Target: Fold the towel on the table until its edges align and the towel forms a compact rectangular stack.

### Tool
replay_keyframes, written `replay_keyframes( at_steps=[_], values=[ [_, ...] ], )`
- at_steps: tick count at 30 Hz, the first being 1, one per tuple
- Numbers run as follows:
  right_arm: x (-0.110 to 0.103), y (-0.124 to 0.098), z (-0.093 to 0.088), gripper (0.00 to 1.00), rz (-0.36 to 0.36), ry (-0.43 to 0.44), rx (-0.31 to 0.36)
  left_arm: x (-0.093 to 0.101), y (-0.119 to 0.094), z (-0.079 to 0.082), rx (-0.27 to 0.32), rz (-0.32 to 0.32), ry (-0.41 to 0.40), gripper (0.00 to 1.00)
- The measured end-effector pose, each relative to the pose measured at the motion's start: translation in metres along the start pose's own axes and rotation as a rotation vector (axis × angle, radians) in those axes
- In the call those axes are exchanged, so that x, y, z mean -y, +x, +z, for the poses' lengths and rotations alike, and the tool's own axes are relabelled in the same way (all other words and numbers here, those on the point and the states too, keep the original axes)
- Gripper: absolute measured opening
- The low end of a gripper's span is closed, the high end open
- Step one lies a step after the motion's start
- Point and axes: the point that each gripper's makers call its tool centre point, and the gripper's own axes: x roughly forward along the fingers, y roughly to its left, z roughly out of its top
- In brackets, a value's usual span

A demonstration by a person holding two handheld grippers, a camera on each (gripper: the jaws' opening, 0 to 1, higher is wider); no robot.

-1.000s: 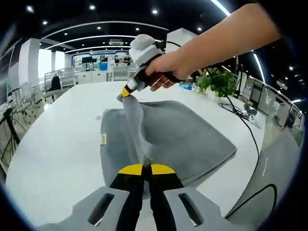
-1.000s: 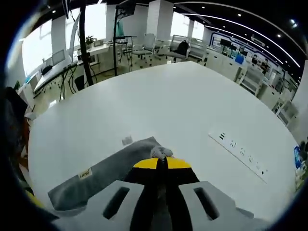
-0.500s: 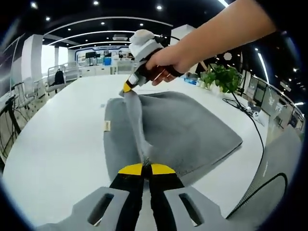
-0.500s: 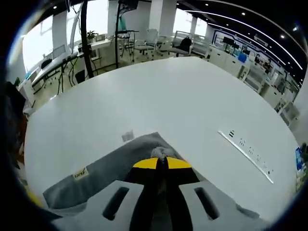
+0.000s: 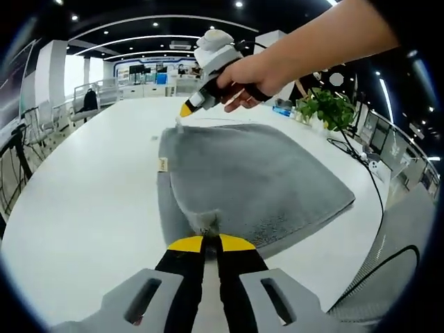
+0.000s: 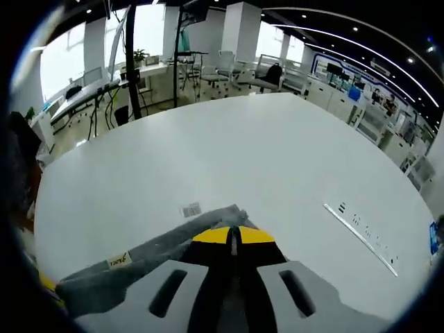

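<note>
A grey towel [image 5: 263, 180] lies folded on the white table [image 5: 83, 208], its upper layer now spread almost flat over the lower one. My left gripper [image 5: 206, 237] is shut on the towel's near corner, where the cloth bunches. In the left gripper view the right gripper [image 5: 183, 111], held in a person's hand [image 5: 243, 80], pinches the far corner low over the table. In the right gripper view my right gripper [image 6: 232, 232] is shut on that corner of the towel [image 6: 139, 260], whose small tags [image 6: 118, 261] lie to the left.
A potted plant [image 5: 326, 111] and a black cable [image 5: 347, 163] sit at the table's right side. A power strip [image 6: 361, 232] runs along the table [image 6: 208, 152] on the right. Office chairs and desks [image 6: 208, 73] stand beyond the table's edge.
Both grippers have carried the lifted towel edge leftward and down. The raised ridge between them has dropped, and the upper layer now lies almost flat over the lower one.
</note>
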Motion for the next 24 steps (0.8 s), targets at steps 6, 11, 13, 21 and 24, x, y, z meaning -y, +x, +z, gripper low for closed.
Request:
replay_keyframes(
  at_steps=[6,11,13,21,24],
  values=[
    [-0.002,-0.002,0.001,0.04,0.004,-0.012,0.007,-0.004,-0.004,-0.002,-0.002,0.016,0.011,0.11],
    [0.002,-0.004,-0.002,0.04,0.001,-0.006,0.004,-0.006,-0.015,-0.002,0.018,0.039,0.021,0.14],
    [0.002,-0.007,-0.003,0.04,-0.002,-0.003,0.004,-0.01,-0.02,0.0,0.038,0.058,0.029,0.16],
    [0.003,-0.016,-0.005,0.04,-0.009,-0.007,0.004,0.001,-0.022,0.018,0.104,0.037,0.09,0.16],
    [0.004,-0.02,-0.006,0.05,-0.008,-0.035,-0.005,0.001,-0.012,0.005,0.042,0.035,0.073,0.16]
  ],
)
